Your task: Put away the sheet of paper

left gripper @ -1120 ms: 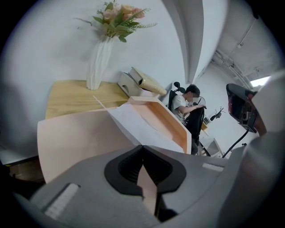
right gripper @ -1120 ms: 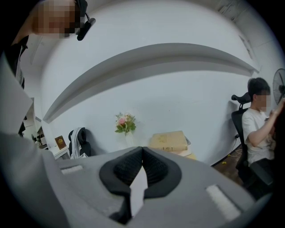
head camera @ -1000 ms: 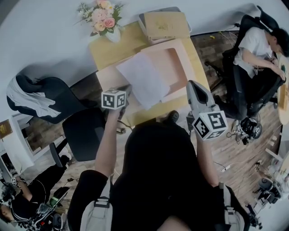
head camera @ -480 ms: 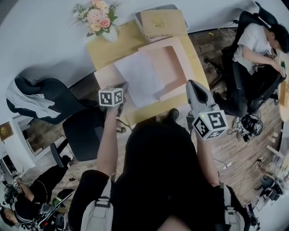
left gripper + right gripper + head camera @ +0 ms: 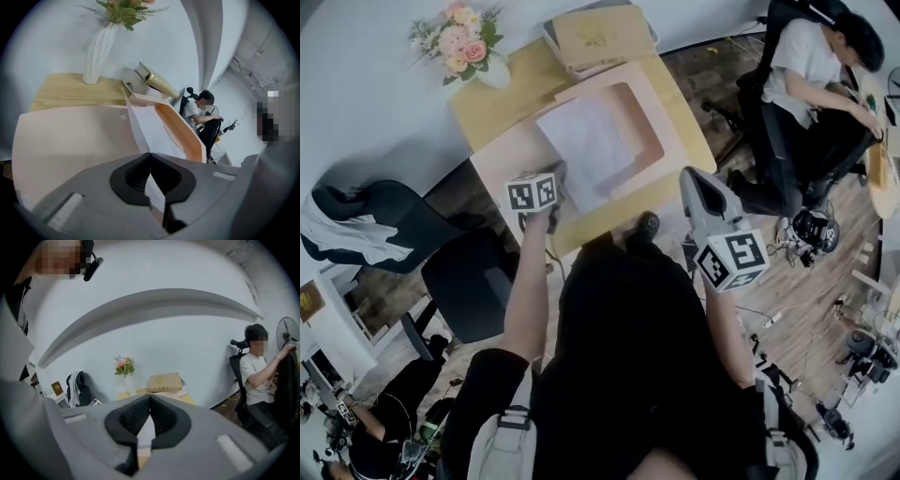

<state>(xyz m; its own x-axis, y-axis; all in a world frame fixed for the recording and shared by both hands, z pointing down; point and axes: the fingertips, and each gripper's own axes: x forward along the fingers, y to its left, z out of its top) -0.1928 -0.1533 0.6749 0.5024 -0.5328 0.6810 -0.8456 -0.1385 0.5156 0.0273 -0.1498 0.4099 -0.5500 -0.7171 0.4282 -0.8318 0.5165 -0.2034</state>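
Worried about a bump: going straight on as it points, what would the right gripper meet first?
Probably the open pink case on the desk; depth is unclear, so the right gripper might reach the desk edge first.

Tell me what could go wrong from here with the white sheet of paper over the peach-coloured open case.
1. The left gripper pinches the white sheet of paper by one corner only; it may buckle, crease or slip out.
2. The sheet lies across the raised rim of the peach-coloured open case and could catch there.
3. The right gripper is shut, off the wooden table, so nothing steadies the case; it might slide.
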